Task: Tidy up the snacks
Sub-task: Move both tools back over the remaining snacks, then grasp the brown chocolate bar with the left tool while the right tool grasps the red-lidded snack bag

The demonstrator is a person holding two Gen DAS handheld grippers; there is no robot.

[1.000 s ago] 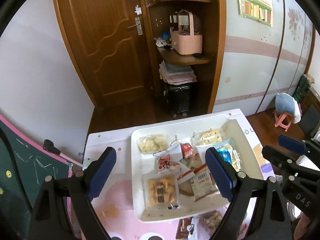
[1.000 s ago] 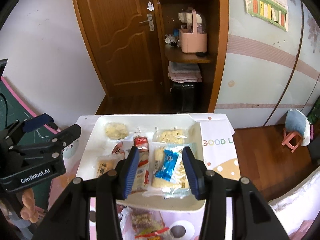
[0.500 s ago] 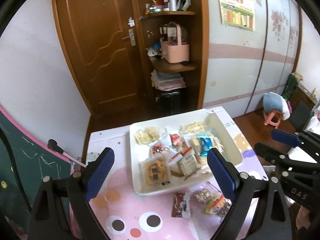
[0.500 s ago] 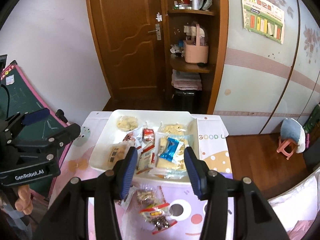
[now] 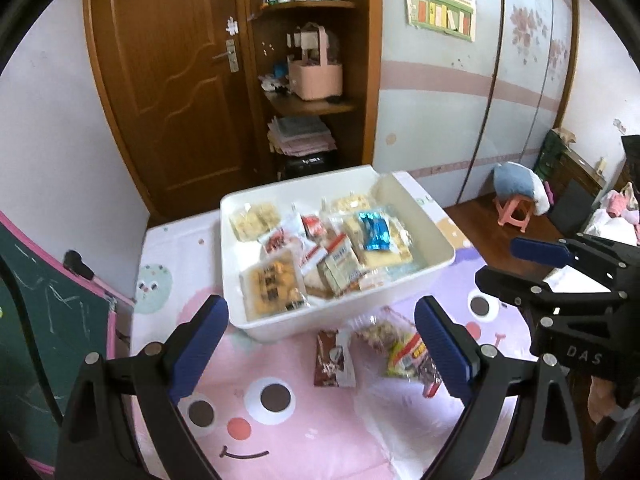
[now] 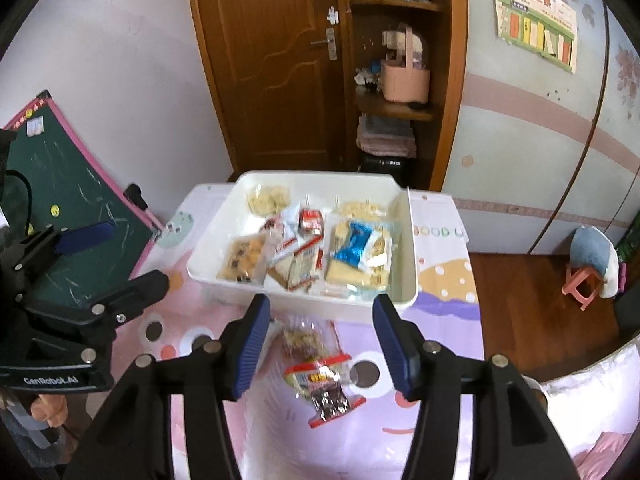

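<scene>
A white bin [image 5: 436, 268] [image 6: 412, 264] full of wrapped snacks stands on a pink and purple cartoon table. A blue packet [image 5: 374, 230] [image 6: 354, 246] lies on top at its right. On the table in front of the bin lie a brown packet [image 5: 334, 358], a clear bag of nuts [image 5: 384, 330] [image 6: 304, 338] and a red-edged packet [image 5: 412, 358] [image 6: 324, 384]. My left gripper [image 5: 320, 344] is open and empty, above the loose packets. My right gripper [image 6: 322, 340] is open and empty, over the nut bag and red-edged packet.
A green chalkboard [image 6: 60, 200] leans at the table's left. Behind the table stand a wooden door [image 5: 176, 80] and corner shelves with a pink basket [image 5: 316, 76]. A pink stool [image 5: 516, 212] stands on the floor to the right.
Both grippers have pulled back and up from the bin, so the loose packets in front of it came into view. The right gripper's jaws have opened wider.
</scene>
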